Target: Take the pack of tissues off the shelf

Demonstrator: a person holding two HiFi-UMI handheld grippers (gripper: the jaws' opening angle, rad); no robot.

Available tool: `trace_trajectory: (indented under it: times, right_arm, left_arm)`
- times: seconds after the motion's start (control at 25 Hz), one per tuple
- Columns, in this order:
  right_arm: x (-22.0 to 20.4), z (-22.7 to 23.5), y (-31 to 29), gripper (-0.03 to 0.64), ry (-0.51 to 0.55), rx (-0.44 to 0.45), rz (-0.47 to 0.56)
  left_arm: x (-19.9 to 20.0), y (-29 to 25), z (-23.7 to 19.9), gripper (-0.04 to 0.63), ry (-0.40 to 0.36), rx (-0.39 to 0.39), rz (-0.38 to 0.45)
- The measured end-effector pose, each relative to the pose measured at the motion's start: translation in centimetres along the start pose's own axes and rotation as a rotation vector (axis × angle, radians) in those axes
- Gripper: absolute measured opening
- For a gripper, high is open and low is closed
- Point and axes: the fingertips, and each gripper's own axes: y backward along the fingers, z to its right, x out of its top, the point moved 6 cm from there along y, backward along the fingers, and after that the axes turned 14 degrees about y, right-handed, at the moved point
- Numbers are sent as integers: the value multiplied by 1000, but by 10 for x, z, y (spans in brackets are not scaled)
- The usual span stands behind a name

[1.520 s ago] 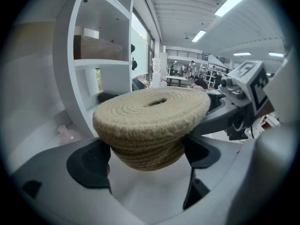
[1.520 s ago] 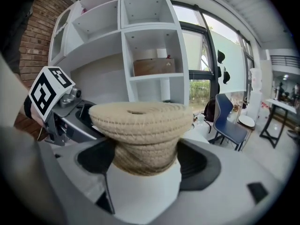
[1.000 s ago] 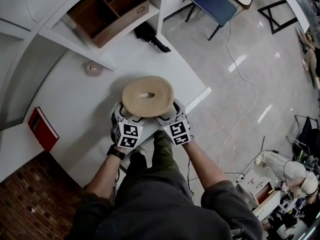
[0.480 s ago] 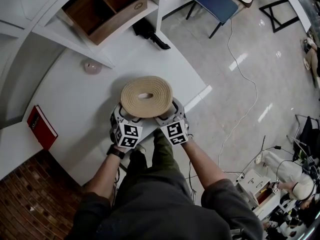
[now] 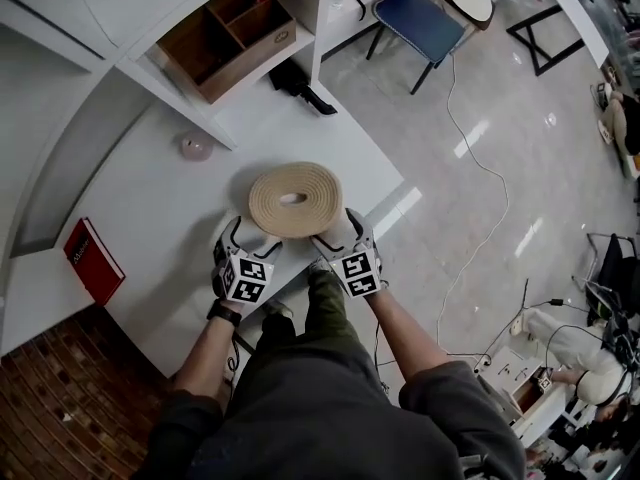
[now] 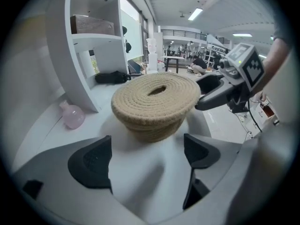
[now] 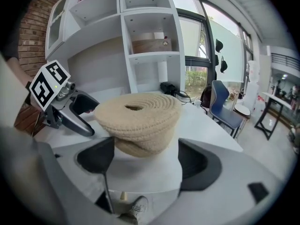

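A round woven rope holder (image 5: 295, 200) with a hole in its top sits on the white table (image 5: 150, 208), close to the front edge. My left gripper (image 5: 236, 245) is just left of it and my right gripper (image 5: 338, 236) just right of it. Both are open and apart from it. In the left gripper view the holder (image 6: 157, 102) stands beyond the open jaws of the left gripper (image 6: 146, 156), with the right gripper (image 6: 225, 88) at its far side. In the right gripper view the holder (image 7: 138, 121) lies just ahead of the right gripper (image 7: 143, 161), and the left gripper (image 7: 70, 111) is behind it.
A pink round bottle (image 5: 195, 146) stands by the white shelf unit's upright (image 5: 175, 98). A wooden box (image 5: 230, 36) is on a shelf, a black object (image 5: 300, 80) lies at the table's back, and a red book (image 5: 95, 260) at its left. A blue chair (image 5: 410, 13) and a cable (image 5: 470, 168) are on the floor to the right.
Both grippers were against the holder's sides and have let go. The left one has drawn back and to the left. The holder now rests on the table.
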Motion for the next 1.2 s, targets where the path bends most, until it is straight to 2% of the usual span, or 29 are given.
trace_trajectory:
  times: [0.12, 0.24, 0.36, 0.6, 0.84, 0.96, 1.2]
  right_arm:
    - [2, 1, 25, 425, -24, -12, -19]
    - [18, 2, 54, 408, -39, -42, 1]
    - [46, 5, 82, 338, -15, -93, 47]
    - [104, 6, 134, 199, 33, -171, 144]
    - [138, -1, 175, 73, 54, -249, 199]
    - [146, -5, 188, 2, 61, -279, 206]
    - [152, -14, 204, 0, 46, -288, 214]
  left_arm:
    - [-5, 24, -9, 473, 18, 2, 8]
    - [1, 54, -18, 379, 59, -8, 77]
    - [22, 87, -23, 303, 85, -23, 184]
    - [63, 155, -21, 161, 77, -64, 346]
    - [84, 207, -14, 30, 86, -84, 483]
    - [87, 224, -10, 0, 71, -94, 521]
    - [81, 235, -8, 0, 61, -103, 543]
